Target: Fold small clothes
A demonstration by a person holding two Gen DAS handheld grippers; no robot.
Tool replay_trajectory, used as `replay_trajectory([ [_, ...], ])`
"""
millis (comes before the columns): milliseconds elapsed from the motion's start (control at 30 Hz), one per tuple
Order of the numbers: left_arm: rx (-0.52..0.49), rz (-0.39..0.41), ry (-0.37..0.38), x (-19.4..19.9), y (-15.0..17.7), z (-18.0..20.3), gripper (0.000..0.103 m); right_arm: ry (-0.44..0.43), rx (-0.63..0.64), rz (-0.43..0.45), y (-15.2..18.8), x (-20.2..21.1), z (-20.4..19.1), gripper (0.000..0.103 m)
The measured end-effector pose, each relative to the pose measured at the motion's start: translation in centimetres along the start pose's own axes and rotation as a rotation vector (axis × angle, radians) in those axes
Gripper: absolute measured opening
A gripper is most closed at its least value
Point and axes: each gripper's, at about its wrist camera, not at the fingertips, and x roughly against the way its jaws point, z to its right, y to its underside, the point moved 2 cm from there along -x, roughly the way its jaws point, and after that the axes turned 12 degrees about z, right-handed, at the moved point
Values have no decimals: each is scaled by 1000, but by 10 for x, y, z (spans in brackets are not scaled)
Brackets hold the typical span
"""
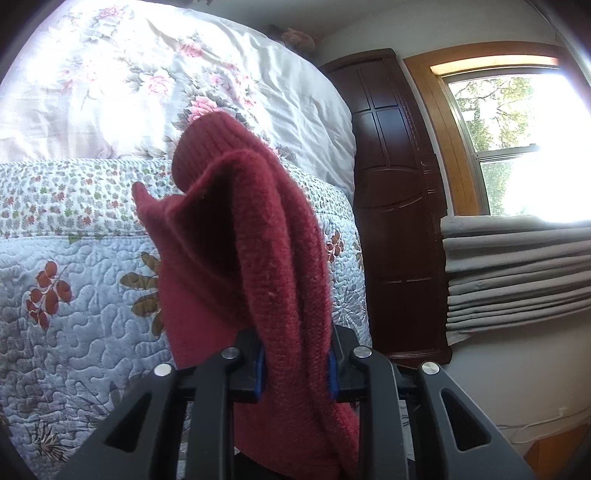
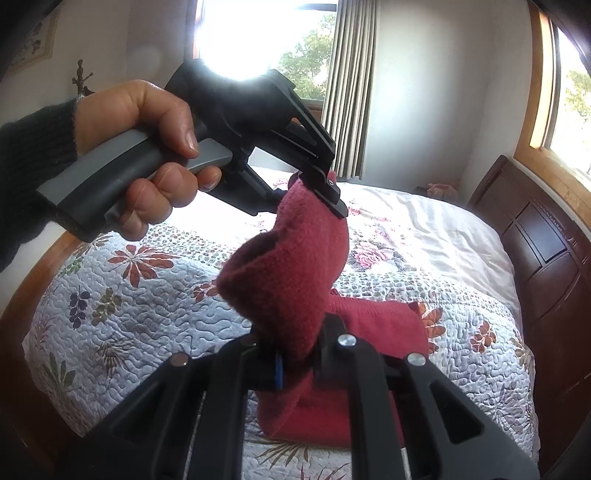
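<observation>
1. Red knit garment (image 2: 288, 280) hangs lifted above the bed, pinched at one end by the left gripper (image 2: 328, 192) and at the other by the right gripper (image 2: 299, 365).
2. More red fabric rests on the floral quilt (image 2: 147, 310).
3. A dark wooden headboard (image 2: 546, 258) stands beneath sunlit windows (image 2: 569, 107); curtains (image 2: 347, 88) hang beyond.
4. A hand (image 2: 144, 147) grips the left handle.

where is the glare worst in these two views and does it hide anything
Right wrist view: the window blows out white, washing over the top of the left tool. Left wrist view: the window and the floral duvet overexpose, but the red knit garment stays sharp; fisheye curves both views' edges.
</observation>
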Motion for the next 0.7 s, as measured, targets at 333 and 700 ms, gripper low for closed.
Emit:
replay_trajectory([
  [333,-35,-35,-64,-36,8,20,24,0,-98,-12,21,4,37,10],
  [700,-63,-101,-169,-100,17,27,24,-24,-237,-49,54,-7,78,10],
])
